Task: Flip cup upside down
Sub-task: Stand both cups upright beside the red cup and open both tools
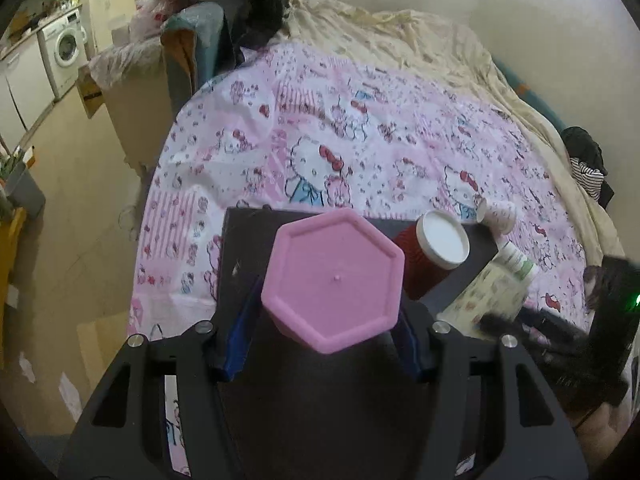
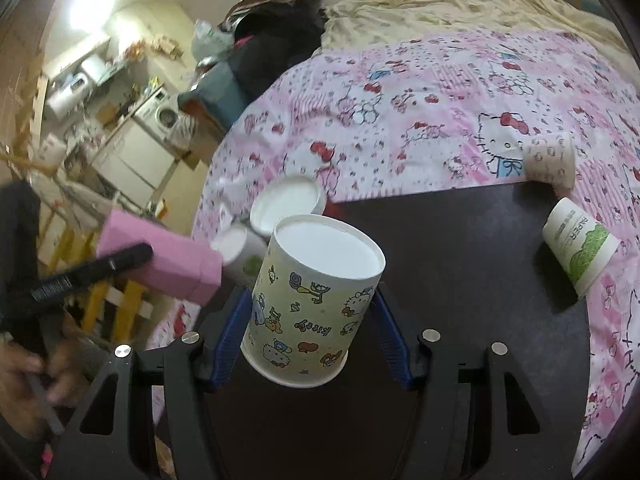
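Observation:
My left gripper is shut on a pink hexagonal cup, held bottom-up above the black board. The pink cup also shows in the right wrist view, at the left. My right gripper is shut on a yellow Hello Kitty paper cup, its white base up. That cup shows in the left wrist view at the right. A red ribbed cup stands upside down on the board.
A green-and-white paper cup and a small pink-patterned cup lie on their sides at the black board's far right edge. Two upturned white-based cups stand at the board's left. A Hello Kitty bedsheet surrounds the board.

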A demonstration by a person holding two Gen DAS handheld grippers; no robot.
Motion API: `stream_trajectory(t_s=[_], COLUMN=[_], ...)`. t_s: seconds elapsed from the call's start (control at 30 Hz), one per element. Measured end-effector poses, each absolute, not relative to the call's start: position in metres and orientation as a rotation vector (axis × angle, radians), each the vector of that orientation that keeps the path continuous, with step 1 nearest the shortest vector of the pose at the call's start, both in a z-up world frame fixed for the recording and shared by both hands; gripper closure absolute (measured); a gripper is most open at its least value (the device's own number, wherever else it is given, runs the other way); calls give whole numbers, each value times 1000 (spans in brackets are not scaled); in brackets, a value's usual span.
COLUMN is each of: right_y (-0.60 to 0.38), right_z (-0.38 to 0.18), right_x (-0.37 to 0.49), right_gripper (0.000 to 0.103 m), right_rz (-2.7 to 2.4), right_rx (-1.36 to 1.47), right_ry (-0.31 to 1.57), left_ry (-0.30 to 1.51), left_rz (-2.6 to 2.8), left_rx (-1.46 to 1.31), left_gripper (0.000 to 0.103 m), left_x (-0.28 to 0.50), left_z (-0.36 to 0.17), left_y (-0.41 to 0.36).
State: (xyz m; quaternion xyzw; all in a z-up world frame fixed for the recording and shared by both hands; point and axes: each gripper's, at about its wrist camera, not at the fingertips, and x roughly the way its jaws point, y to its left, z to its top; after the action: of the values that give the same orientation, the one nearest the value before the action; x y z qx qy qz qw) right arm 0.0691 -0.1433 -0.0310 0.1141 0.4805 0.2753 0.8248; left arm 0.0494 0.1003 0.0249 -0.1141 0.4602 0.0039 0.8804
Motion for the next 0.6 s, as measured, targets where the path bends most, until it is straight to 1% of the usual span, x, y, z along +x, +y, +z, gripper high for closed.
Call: stream_trajectory(t_s=[0.07, 0.23, 0.43, 0.6], right_y=[-139, -131, -112, -92], right_z=[-35, -43, -69, -75], right_x=[64, 56, 52, 44], right_gripper=[39, 39, 38, 38], right_rz=[597, 605, 610, 622], right_rx=[230, 175, 60, -96], right_ry=[1015, 991, 1004, 933], left_ry=[935, 996, 1079, 1118], left_rz=[10, -11, -6, 3], left_rx=[-228, -158, -134, -120], left_gripper=[47, 47, 47, 47], left_x=[46, 38, 30, 35], left_z=[32, 28, -5, -25], left_y=[101, 93, 85, 82])
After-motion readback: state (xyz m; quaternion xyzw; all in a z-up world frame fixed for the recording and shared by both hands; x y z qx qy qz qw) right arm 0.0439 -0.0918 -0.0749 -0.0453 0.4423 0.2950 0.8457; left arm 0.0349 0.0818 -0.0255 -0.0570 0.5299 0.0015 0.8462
